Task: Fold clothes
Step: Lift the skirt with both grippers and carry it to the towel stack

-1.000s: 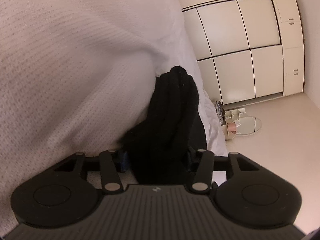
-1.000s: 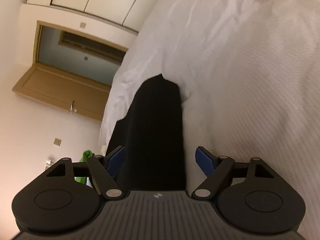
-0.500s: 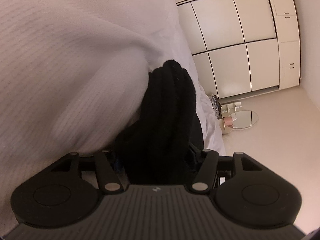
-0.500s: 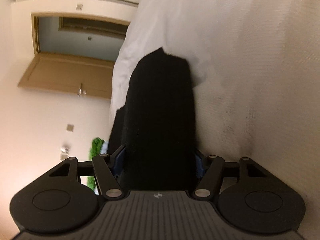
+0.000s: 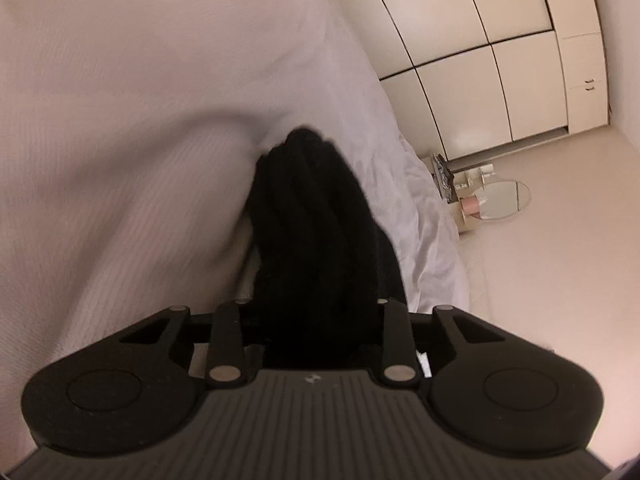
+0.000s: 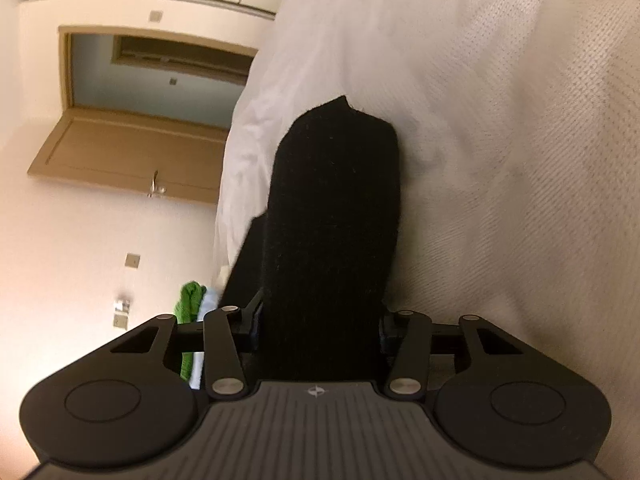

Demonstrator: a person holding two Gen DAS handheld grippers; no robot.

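- Black knit garment (image 5: 316, 232) lies on the white bed (image 5: 120, 140), its long axis running straight away from each gripper toward the middle of the bed.
- In the left wrist view it is bunched into lengthwise ridges and ends in a rounded tip against a raised fold of the bedcover.
- In the right wrist view the black knit garment (image 6: 332, 220) shows as a flat, smooth band with a squared far end, beside the bed (image 6: 500, 120) edge.
- Left gripper (image 5: 312, 320) has just been closing; its jaws are clamped on the near end of the garment.
- Right gripper (image 6: 320, 320) has just been closing too; its blue pads press both sides of the fabric.
- Green cloth (image 6: 190, 300) lies beyond the bed edge, under the wooden door (image 6: 128, 152); I cannot tell what it rests on.
- Round mirror (image 5: 506, 199) lies on the floor beside the bed, before the wardrobe doors (image 5: 480, 60).
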